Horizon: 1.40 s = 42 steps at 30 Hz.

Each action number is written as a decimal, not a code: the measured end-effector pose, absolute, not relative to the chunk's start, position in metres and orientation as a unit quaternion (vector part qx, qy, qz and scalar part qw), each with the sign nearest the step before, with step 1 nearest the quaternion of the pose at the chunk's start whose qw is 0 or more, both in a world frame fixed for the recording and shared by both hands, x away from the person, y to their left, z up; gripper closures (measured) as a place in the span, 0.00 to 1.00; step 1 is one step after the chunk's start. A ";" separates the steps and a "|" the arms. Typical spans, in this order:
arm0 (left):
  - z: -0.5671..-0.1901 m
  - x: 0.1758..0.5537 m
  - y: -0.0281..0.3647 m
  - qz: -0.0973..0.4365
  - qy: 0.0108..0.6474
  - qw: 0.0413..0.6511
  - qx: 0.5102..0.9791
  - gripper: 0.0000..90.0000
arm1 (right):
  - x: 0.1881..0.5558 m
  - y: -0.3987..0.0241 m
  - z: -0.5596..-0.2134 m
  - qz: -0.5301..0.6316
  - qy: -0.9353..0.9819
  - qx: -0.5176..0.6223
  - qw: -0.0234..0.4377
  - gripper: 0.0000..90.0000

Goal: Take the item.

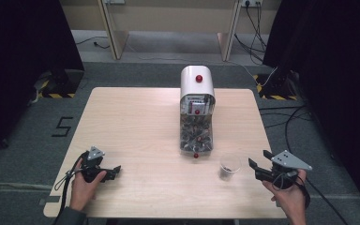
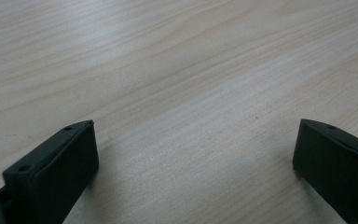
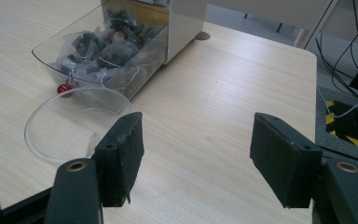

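Observation:
A white dispenser (image 1: 197, 82) with red knobs stands at the table's middle back. Its clear drawer (image 1: 196, 133) is pulled out towards me and holds several dark sachets (image 3: 107, 51). A clear plastic cup (image 1: 229, 165) stands just right of the drawer's front, with something dark at its bottom. My right gripper (image 1: 259, 158) rests at the table's right front edge, open and holding nothing. In the right gripper view the right gripper (image 3: 196, 140) has the cup (image 3: 74, 123) just left of its left jaw. My left gripper (image 1: 115, 169) lies open at the left front, and the left gripper (image 2: 193, 149) faces bare wood.
The light wooden table (image 1: 136, 122) has bare room across its left half and front middle. Black curtains stand at both sides. Cables (image 1: 290, 122) run over the grey floor on the right. A small red knob (image 3: 64, 88) sits at the drawer's front lip.

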<state>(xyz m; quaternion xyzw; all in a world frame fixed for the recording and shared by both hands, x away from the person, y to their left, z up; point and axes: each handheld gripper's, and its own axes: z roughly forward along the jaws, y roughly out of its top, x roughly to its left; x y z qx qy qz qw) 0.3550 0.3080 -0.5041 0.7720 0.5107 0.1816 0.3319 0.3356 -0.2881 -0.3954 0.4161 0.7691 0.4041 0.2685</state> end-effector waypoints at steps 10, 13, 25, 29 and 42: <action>-0.504 0.355 0.308 0.182 0.511 0.331 0.772 0.00 | 0.331 -0.289 -0.406 0.393 0.777 0.417 0.261 0.37; -0.504 0.355 0.308 0.182 0.511 0.332 0.772 0.00 | 0.327 -0.293 -0.409 0.394 0.774 0.420 0.264 0.36; -0.504 0.355 0.308 0.182 0.511 0.332 0.772 0.00 | 0.315 -0.297 -0.426 0.387 0.779 0.427 0.248 0.36; -0.504 0.355 0.308 0.182 0.511 0.331 0.772 0.00 | 0.310 -0.300 -0.430 0.385 0.780 0.429 0.245 0.36; -0.504 0.355 0.308 0.182 0.511 0.332 0.772 0.00 | 0.301 -0.302 -0.444 0.379 0.781 0.437 0.234 0.35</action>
